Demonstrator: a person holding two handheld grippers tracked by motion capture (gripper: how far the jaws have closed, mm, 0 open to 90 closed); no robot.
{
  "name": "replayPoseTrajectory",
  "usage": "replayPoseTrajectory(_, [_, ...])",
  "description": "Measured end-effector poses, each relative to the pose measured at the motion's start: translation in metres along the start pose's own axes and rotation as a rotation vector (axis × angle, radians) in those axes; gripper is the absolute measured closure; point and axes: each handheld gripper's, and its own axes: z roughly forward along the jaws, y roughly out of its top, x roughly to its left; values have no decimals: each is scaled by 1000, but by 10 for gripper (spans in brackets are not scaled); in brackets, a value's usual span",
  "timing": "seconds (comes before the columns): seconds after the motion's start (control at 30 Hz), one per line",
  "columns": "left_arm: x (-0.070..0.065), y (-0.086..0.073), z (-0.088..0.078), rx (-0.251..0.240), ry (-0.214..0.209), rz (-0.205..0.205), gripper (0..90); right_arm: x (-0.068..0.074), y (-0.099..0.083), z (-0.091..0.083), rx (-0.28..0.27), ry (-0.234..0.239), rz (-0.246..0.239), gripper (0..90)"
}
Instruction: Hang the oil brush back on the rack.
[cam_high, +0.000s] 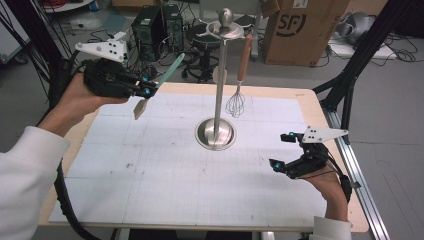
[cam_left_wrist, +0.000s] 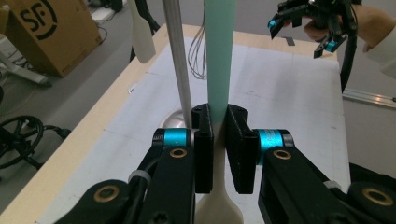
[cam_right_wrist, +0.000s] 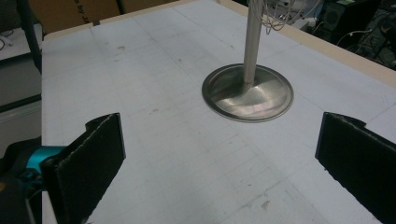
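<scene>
Gripper on the left (cam_high: 150, 90) was clamped on a spatula (cam_high: 159, 85), its two black jaws pinching the neck where the mint-green handle met the cream blade. In the left gripper view (cam_left_wrist: 217, 140) the handle (cam_left_wrist: 218, 51) ran straight up from between the jaws, and the blade (cam_left_wrist: 219, 210) hung below them. The tool was raised clear of the surface (cam_high: 165, 165), to the left of the steel utensil stand (cam_high: 218, 100).

The likeliest trouble, as I judged it, was in getting the handle's end onto the stand's top ring (cam_high: 226, 31). The grip sat low, near the blade, so the long handle could swing or pivot between the pads if its tip bumped the pole or the ring. A knock could also rock the stand on its round base (cam_high: 215, 134), or set the hanging whisk (cam_high: 239, 85) swaying into the way. A slack hold could let the spatula slide down and drop.

The left forearm came in from the lower left, wrist lifted, with the gripper pointing toward the stand at about mid-pole height. Over on the right, the other gripper (cam_high: 282, 152) was spread wide with nothing in it, its pads (cam_right_wrist: 88, 163) far apart above the bare grid. That hand sat low, near the surface's right edge, aimed at the stand's base (cam_right_wrist: 247, 93).
</scene>
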Motion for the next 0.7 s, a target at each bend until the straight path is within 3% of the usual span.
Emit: replayPoseTrajectory(0.7, [23, 33, 6, -18, 4, 14, 818, -2, 0, 1, -4, 0, 3, 0])
